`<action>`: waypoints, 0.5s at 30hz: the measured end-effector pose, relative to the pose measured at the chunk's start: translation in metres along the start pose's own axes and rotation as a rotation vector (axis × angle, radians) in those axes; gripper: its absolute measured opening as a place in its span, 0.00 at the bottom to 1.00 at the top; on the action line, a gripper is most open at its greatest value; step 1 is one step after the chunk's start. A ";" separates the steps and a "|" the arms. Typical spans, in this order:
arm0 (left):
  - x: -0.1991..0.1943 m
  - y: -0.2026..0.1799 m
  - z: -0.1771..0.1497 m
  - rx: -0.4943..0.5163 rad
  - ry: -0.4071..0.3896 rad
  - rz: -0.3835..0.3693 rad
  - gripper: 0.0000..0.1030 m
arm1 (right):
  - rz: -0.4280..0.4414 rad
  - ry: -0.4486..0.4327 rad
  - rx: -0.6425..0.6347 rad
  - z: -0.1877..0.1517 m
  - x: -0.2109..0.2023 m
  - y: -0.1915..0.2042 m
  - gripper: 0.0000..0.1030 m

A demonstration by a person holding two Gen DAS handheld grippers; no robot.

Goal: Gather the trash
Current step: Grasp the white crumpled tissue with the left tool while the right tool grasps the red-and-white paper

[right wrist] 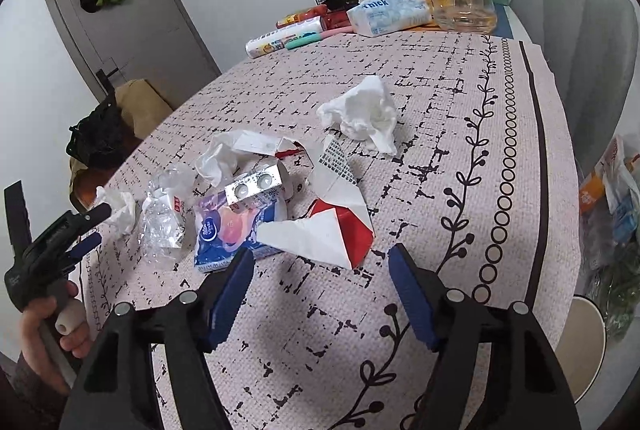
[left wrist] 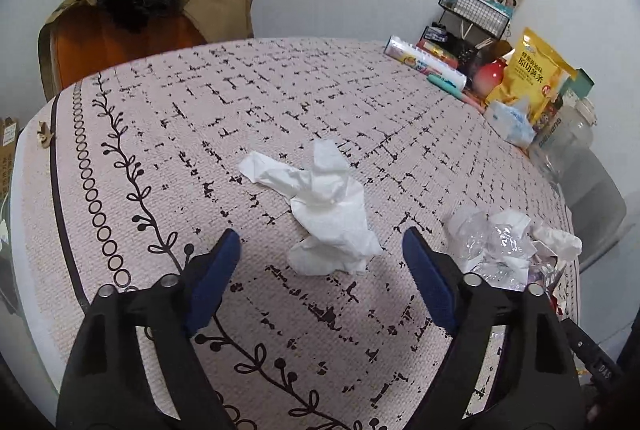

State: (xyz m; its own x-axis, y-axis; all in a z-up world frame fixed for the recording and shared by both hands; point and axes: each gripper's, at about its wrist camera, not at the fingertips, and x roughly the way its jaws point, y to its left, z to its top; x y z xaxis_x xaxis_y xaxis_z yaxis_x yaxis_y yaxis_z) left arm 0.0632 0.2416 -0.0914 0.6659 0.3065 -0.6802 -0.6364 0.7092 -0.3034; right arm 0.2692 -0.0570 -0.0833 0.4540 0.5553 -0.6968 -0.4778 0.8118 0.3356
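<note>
Approach phase, nothing grasped yet. Left hand-held gripper released, jaws spread, crumpled white tissue lying on the patterned pink worktop just ahead between them. Right hand-held gripper also released, empty, facing folded red-and-white paper carton and blue printed wrapper. Next, I'd say: lower left around tissue, then clench.

Your left wrist view looks low across the worktop toward the wall; your right wrist view faces likewise (both share the crumpled tissue).
</note>
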 end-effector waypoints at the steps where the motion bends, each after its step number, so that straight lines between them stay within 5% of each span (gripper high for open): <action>1: 0.003 0.001 0.001 -0.005 0.014 0.007 0.74 | -0.007 0.000 -0.005 0.000 0.000 -0.001 0.67; 9: 0.008 0.007 0.002 -0.051 0.021 0.000 0.67 | -0.026 0.000 -0.021 -0.001 -0.001 0.001 0.66; 15: 0.010 0.011 0.004 -0.075 0.023 -0.010 0.47 | -0.071 0.019 -0.076 0.002 0.002 0.006 0.66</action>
State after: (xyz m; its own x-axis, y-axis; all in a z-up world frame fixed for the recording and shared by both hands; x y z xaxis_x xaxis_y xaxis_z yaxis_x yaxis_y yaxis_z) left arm 0.0647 0.2550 -0.0989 0.6638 0.2838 -0.6919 -0.6575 0.6623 -0.3592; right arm 0.2687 -0.0502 -0.0814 0.4747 0.4930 -0.7291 -0.5012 0.8324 0.2365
